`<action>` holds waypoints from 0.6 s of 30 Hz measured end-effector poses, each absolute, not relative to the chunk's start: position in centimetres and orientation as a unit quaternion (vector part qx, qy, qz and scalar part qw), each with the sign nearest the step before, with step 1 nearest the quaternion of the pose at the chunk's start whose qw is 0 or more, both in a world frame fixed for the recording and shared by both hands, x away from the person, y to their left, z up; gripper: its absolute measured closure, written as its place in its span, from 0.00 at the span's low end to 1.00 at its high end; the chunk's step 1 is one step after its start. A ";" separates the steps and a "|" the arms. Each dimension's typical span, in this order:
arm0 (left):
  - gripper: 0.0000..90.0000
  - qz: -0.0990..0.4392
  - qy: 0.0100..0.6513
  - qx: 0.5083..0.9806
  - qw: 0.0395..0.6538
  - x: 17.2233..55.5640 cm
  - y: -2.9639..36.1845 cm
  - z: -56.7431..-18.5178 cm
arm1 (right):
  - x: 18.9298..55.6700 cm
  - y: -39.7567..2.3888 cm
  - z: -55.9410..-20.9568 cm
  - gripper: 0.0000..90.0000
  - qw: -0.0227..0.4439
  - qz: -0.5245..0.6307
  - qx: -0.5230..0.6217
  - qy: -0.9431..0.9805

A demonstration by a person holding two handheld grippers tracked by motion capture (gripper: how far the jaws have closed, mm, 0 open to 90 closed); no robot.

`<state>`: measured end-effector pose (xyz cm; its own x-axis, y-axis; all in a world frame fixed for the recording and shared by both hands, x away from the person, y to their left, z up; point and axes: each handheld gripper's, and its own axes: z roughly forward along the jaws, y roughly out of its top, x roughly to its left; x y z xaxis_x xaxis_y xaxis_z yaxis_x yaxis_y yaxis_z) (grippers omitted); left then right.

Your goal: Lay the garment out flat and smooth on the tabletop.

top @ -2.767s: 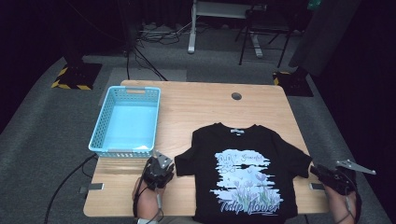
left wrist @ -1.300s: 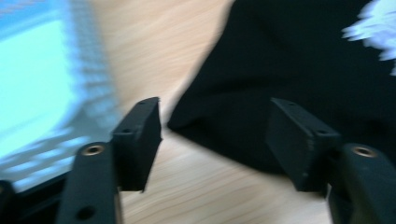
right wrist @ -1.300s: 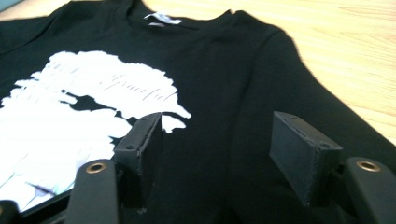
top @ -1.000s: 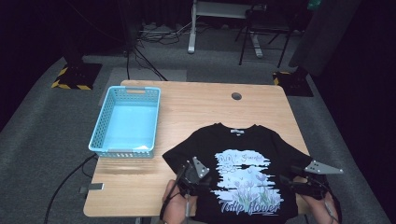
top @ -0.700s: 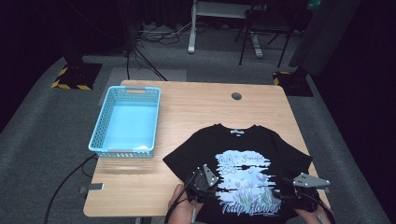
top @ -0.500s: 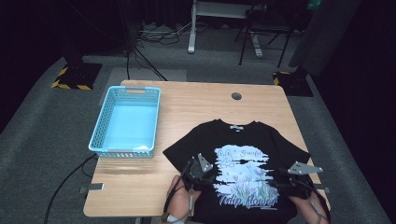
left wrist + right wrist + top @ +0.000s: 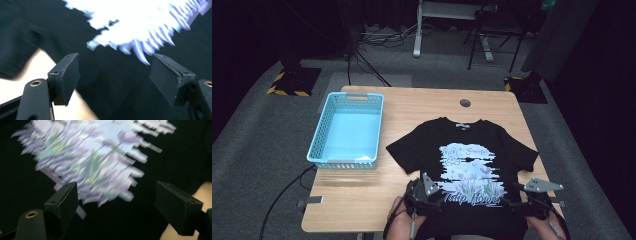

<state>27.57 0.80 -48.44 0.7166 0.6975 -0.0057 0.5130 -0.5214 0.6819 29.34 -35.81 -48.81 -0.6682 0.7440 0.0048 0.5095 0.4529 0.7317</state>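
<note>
My left gripper (image 7: 113, 82) has its jaws wide apart with nothing between them, and they hang just over the black cloth near the bottom of the T-shirt (image 7: 467, 165). My right gripper (image 7: 125, 212) is the same: its jaws are spread wide and hold nothing, and under them I see the purple and white flower print, blurry from the camera. From above, the left gripper (image 7: 424, 192) sits over the shirt's lower left part and the right gripper (image 7: 532, 200) sits over its lower right part, each one close to a bottom corner. I think I have them there, one on each side, so I can pinch the bottom edge at two spots and lift it evenly, maybe to fold the shirt up. I am only guessing, since nobody told me the job. The T-shirt lies flat and face up on the right half of the wooden table (image 7: 422, 105), with its collar pointing away from me and its sleeves spread out to the sides. Its bottom edge is at the near edge of the table. A blue basket (image 7: 319, 145) sits on the left side of the table, apart from the shirt, with nothing in it. Maybe the folded shirt goes in there later.
</note>
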 end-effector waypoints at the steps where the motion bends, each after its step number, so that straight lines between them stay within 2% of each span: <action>1: 0.28 0.133 0.350 0.863 0.339 27.3 0.6 -48.6 | 28.5 -35.7 -48.9 0.22 0.161 0.361 0.370 0.841; 4: 0.30 0.126 0.352 0.872 0.317 27.3 0.0 -49.6 | 27.8 -35.5 -49.4 0.23 0.152 0.350 0.369 0.848; 8: 0.30 0.127 0.349 0.873 0.317 28.8 0.1 -49.7 | 29.1 -35.3 -50.1 0.22 0.153 0.342 0.371 0.850; 12: 0.30 0.132 0.360 0.867 0.319 31.6 0.4 -49.8 | 32.3 -34.6 -50.2 0.21 0.153 0.347 0.366 0.850; 18: 0.30 0.141 0.382 0.855 0.320 36.2 0.8 -49.7 | 38.8 -33.9 -50.1 0.19 0.150 0.342 0.361 0.854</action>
